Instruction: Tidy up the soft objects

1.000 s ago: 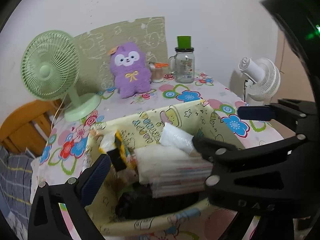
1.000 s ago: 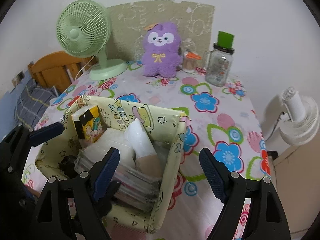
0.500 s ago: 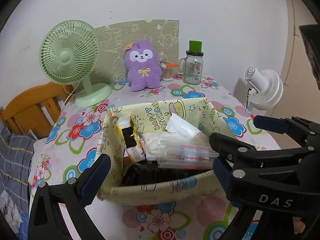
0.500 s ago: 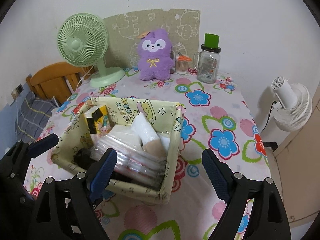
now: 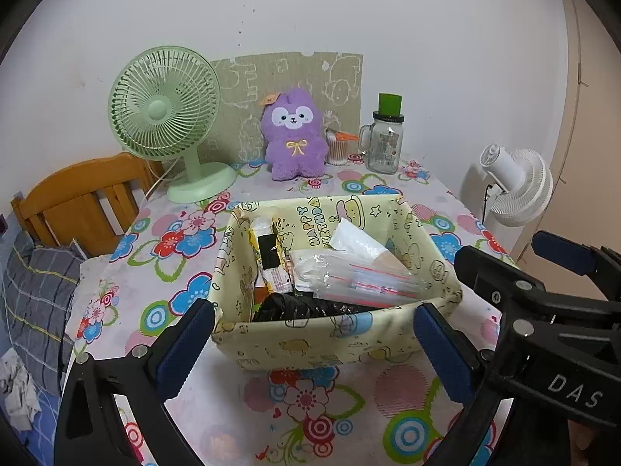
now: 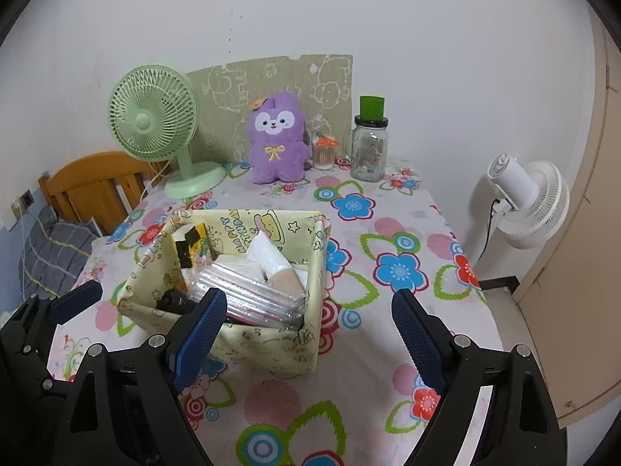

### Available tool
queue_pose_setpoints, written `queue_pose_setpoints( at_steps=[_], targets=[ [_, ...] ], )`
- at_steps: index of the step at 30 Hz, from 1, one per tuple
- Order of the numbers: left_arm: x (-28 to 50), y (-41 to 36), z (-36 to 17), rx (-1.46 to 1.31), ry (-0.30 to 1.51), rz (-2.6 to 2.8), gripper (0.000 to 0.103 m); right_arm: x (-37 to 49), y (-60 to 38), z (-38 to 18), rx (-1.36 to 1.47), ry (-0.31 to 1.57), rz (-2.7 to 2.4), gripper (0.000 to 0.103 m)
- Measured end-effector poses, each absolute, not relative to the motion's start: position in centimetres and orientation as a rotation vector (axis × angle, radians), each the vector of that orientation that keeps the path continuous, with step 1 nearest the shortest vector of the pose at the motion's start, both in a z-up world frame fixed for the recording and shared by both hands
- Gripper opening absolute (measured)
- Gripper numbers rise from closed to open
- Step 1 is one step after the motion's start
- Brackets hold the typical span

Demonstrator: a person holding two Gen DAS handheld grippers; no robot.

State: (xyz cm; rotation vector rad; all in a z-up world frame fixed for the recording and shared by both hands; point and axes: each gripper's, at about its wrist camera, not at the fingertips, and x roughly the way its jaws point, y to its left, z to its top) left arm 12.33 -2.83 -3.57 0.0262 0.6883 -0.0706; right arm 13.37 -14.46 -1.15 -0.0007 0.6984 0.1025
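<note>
Soft-sided fabric bin (image 5: 310, 341), pale yellow with cartoon print, sitting mid-counter on a flowered cloth (image 6: 388, 233), walls slightly slumped and creased. Packed inside: a crinkly clear plastic bag of flat packets (image 5: 361, 275), a white glossy pouch with a tan tip (image 5: 361, 242) leaning against the far wall, a yellow-and-black carton (image 5: 268, 252) upright at the left wall, something black and shiny (image 5: 295, 305) at the bottom.

Fluffy purple plush (image 5: 295, 132), rounded ears and a yellow bow, upright at the far edge of the counter against a drawn-on cardboard sheet (image 5: 341, 77), well apart from the bin. Ribbed green plastic desk fan (image 5: 163, 105) to its left; glass handled jar (image 5: 384, 143) with a green cap and a small clear tub of cotton swabs (image 5: 337, 147) to its right. White fan (image 6: 528, 202) beyond the counter's right edge; wooden chair back (image 5: 77, 194) on the left.

Left gripper (image 5: 310, 349): black frame, blue ribbed fingers (image 5: 184, 349) spread wide either side of the bin's near wall, touching nothing. Right gripper (image 6: 310, 330): fingers (image 6: 417, 339) likewise spread, having just been opening, nothing between them but the bin's near corner below, no contact.
</note>
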Motion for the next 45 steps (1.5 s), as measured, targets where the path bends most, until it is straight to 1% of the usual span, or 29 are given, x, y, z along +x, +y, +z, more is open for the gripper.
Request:
queue_pose_setpoints(
  at_steps=[15, 21, 28, 35, 45],
  targets=[
    [7.4, -1.5, -1.4, 0.005, 0.59, -0.012, 0.103, 8.6, -15.5, 0.5, 0.035, 0.617, 0.071, 0.089],
    [6.0, -1.1, -1.2, 0.001, 0.587, -0.026, 0.103, 7.0, -16.1, 1.0, 0.053, 0.585, 0.059, 0.089],
    [4.1, -0.3, -0.4, -0.02, 0.542, -0.008, 0.103, 5.1, -16.7, 1.7, 0.048, 0.543, 0.015, 0.089],
    [2.7, 1.0, 0.5, -0.043, 0.5, 0.014, 0.103, 4.0, -17.0, 2.1, 0.061, 0.516, 0.015, 0.089],
    [1.8, 0.9, 1.2, -0.033, 0.465, 0.004, 0.103, 3.4, -16.8, 2.7, 0.064, 0.493, 0.028, 0.092]
  ],
)
